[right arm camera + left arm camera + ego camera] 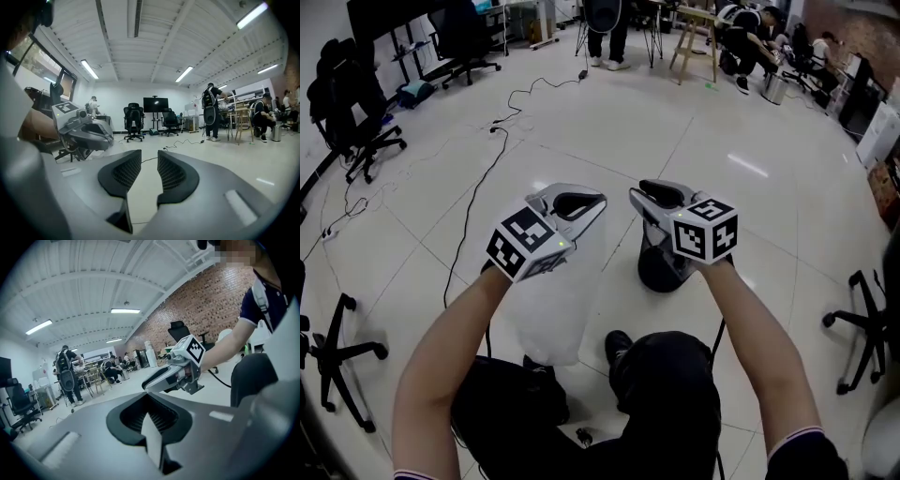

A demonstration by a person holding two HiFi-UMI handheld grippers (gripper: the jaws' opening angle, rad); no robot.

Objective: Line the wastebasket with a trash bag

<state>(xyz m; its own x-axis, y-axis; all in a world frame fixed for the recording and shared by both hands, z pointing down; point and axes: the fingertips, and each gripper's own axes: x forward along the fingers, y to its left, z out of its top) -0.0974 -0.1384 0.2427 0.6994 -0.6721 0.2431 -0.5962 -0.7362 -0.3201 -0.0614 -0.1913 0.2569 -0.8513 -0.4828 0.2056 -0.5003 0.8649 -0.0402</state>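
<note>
Trash bag [551,309] is held hanging low, its top edge pinched in the shut jaws of the left gripper [578,202]. The right gripper [649,195] is held part-open and empty. The opposite rim should be taken and the mouth spread over the wastebasket [659,267] just beyond.

Trash bag [548,314] left of wastebasket [659,272]

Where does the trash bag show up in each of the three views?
Head view: left of centre, trash bag hanging from the left gripper.
Left gripper view: bottom centre, its white edge pinched in the shut jaws.
Right gripper view: not visible.
Shared landmark: standing person in black, top centre, left, right of centre respectively.
</note>
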